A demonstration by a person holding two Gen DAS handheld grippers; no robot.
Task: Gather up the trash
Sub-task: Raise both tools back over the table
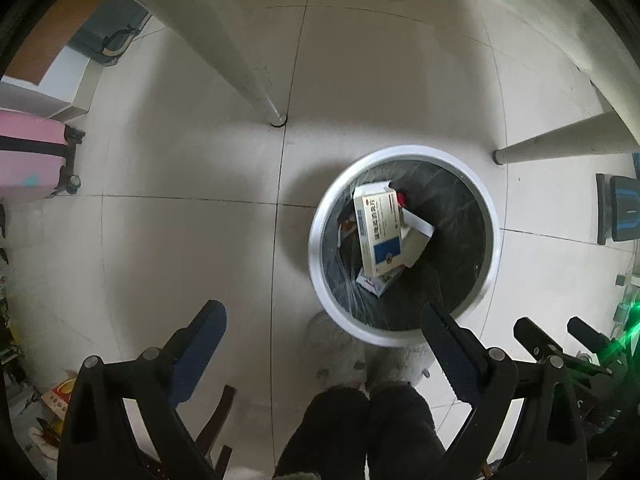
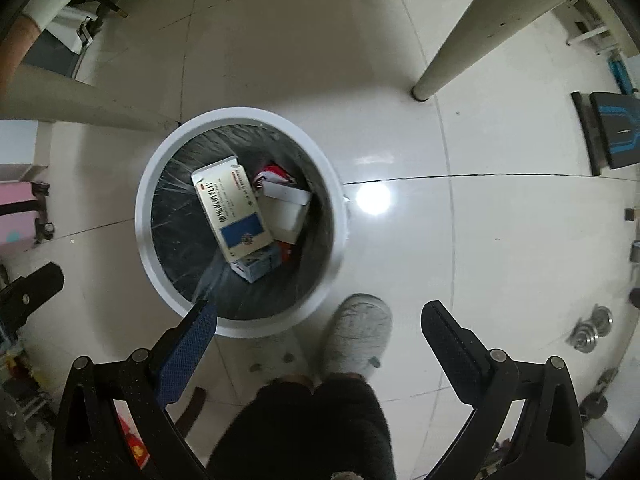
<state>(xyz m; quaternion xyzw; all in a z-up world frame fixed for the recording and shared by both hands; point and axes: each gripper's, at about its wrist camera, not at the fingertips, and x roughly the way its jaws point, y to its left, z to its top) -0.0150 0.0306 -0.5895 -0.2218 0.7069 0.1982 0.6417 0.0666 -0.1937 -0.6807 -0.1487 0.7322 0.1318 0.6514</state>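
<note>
Both tongs [image 2: 320, 320] above binned box [image 2: 232, 216].

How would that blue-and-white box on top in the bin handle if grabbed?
The box looks like thin carton, probably light and crushable. Its end flap seems open, so it may flex. It rests tilted on other cartons in the bin, so it could slide.

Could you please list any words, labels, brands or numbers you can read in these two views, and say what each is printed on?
No text can be read with confidence.
Cream box with blue panel, on top in the bin: large Chinese characters along its face, too blurred to quote.
Same box, left wrist view: barcode and fine print, too small.
Red-and-white pack: marks unreadable.
Blue-and-white carton: print too small.
</note>
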